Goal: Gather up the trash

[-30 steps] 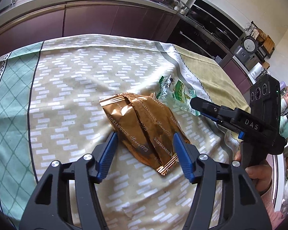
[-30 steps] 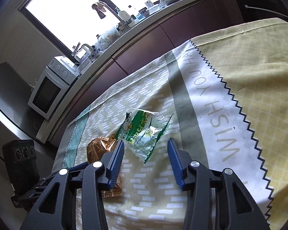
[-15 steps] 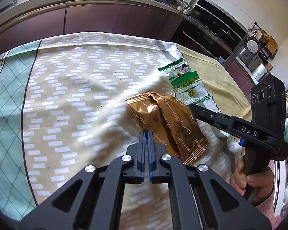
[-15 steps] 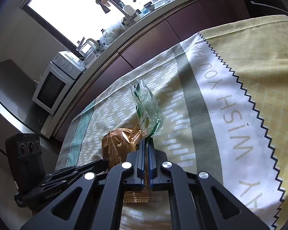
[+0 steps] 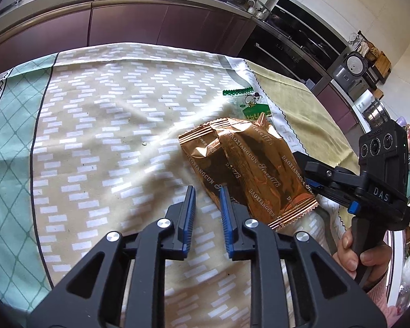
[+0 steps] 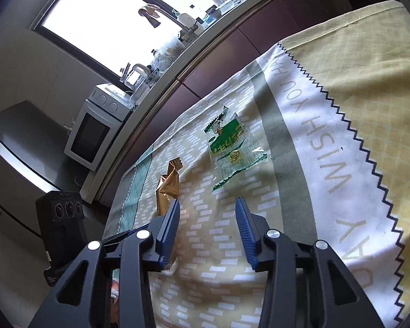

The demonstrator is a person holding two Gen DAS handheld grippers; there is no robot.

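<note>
both grippers, left (image 5: pixel 207 201) and right (image 6: pixel 207 214), gape empty; i'd pinch each of the 2 wrappers, bronze (image 5: pixel 243 169) and green (image 6: pixel 231 147), by its crimped edge.

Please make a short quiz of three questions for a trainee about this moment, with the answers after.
1. True or false: the right gripper is shut on the green wrapper.
2. Which wrapper lies nearer the left gripper? A) the copper wrapper B) the green wrapper
3. Fill in: both wrappers lie on the ______.

Key: 1 false, it is open and empty; 2 A; 3 tablecloth.
</note>
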